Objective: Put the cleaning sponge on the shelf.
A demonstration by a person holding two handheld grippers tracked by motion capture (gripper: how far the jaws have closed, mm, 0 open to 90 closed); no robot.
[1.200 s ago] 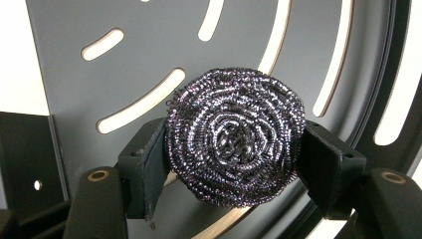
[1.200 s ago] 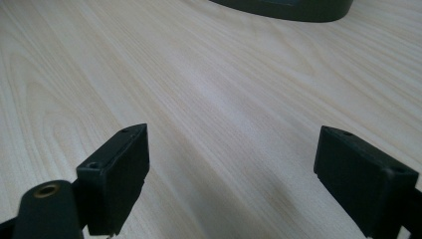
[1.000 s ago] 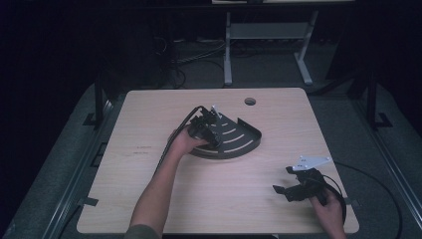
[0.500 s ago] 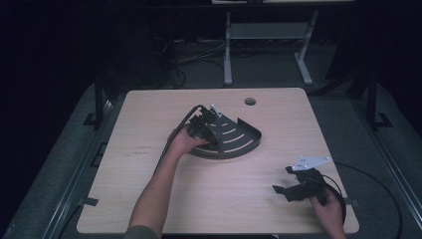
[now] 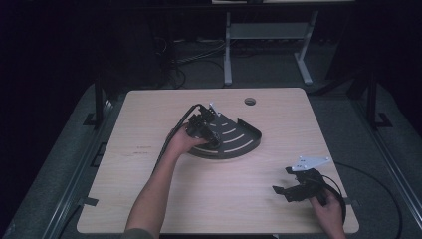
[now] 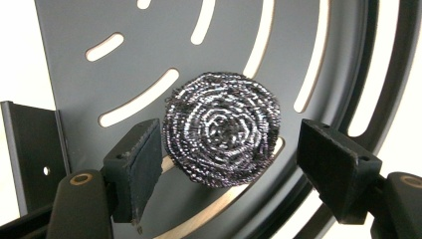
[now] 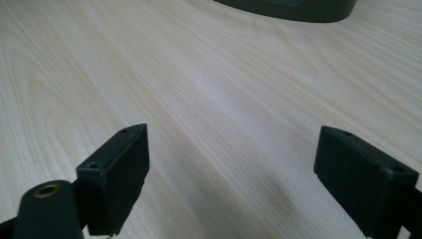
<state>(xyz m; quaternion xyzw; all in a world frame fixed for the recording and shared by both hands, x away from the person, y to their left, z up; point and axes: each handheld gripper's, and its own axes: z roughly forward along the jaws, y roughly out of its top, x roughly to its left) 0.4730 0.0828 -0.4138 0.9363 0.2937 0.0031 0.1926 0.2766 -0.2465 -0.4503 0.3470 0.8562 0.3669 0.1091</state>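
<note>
A steel wool pad lies on the slotted floor of a dark quarter-round shelf, which rests on the wooden table a little beyond its middle. The left gripper hangs over the left part of that shelf, pointing down at the pad. Its jaws have just been opening, and the left gripper view shows them standing either side of the pad: one pad face sits right beside the wool's edge, possibly brushing it, though the angle makes that hard to judge, while the other stands clear with a gap. Nothing is pinched.

The right gripper rests low at the near right corner of the table, well apart from the shelf. Its jaws are spread wide with only bare wood grain between them, and the shelf's curved rim shows at the far edge of the right gripper view.
</note>
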